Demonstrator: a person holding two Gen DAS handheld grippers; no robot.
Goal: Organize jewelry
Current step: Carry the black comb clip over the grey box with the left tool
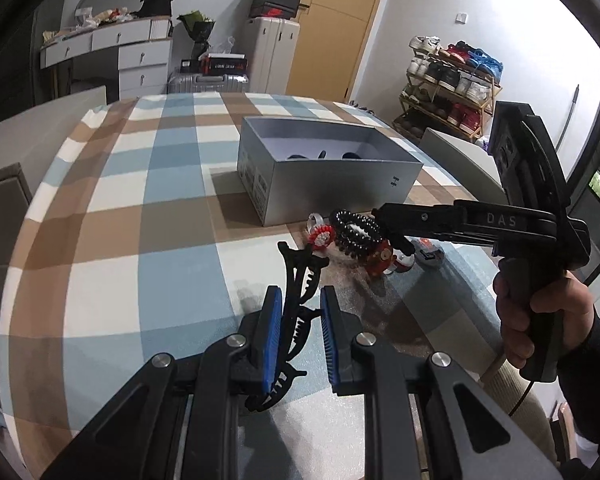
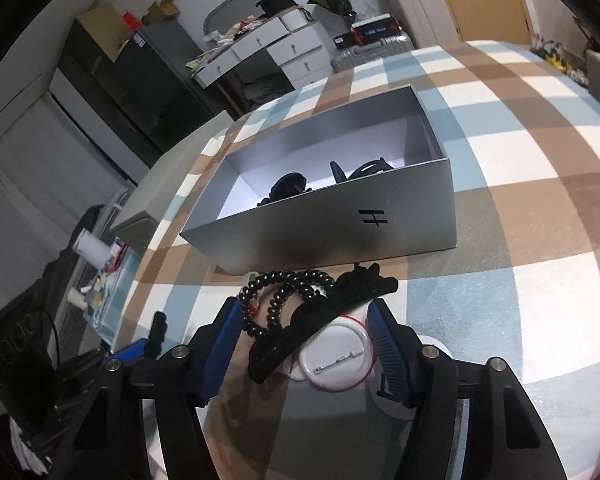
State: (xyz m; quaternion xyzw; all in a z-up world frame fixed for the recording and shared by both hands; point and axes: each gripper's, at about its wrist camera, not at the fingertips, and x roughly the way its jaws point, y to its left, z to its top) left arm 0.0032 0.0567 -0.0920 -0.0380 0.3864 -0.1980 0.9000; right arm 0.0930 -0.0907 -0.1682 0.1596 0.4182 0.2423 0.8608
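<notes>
Checked blue, brown and white cloth covers the worktop (image 1: 112, 208), where an open grey cardboard box (image 1: 324, 172) stands mid-surface. Left hand-held gripper (image 1: 300, 332), jaws apart, straddles a black plastic claw hair clip (image 1: 300, 280). Right hand-held gripper (image 2: 300, 344), jaws wide, brackets a black beaded bracelet (image 2: 284, 284) and white pin badge (image 2: 336, 356) just before the box.

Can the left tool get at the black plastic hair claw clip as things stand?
Probably yes: the black plastic hair claw clip already lies between the open fingers of the left tool, nothing covers it, and the right tool works farther off at the black bead bracelet.
</notes>
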